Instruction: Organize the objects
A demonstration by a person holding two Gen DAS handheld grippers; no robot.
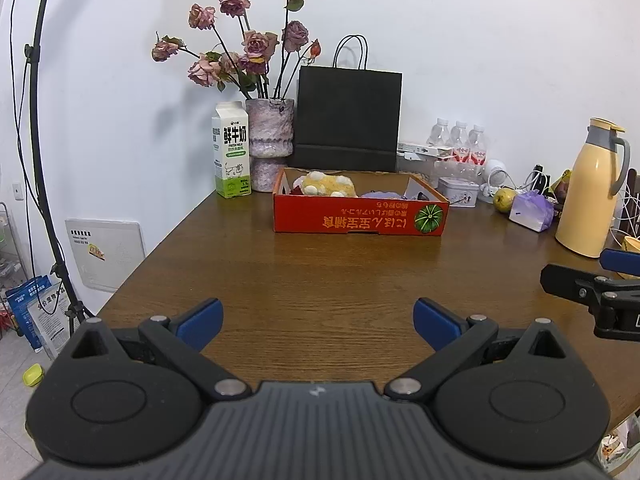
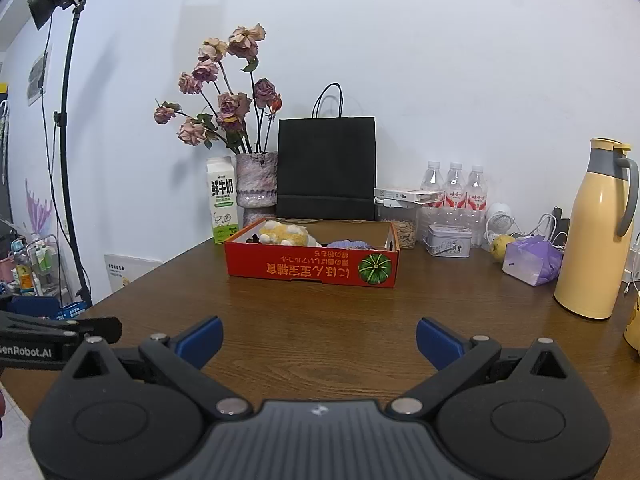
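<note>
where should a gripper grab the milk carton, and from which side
Take the milk carton across its flat side panels at mid-height, coming in from the front, probably with the left gripper. It stands upright at the table's back left, with the vase close on its right, so keep the jaw on that side narrow.

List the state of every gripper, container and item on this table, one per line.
Left gripper: open, empty, above the table.
Right gripper: open, empty.
Red box: open top, holding a yellow plush and a purple item.
Milk carton: upright, closed.
Black paper bag: upright.
Yellow thermos: upright, lid shut.
Tin: lid on.
Water bottles: upright, capped.
</note>
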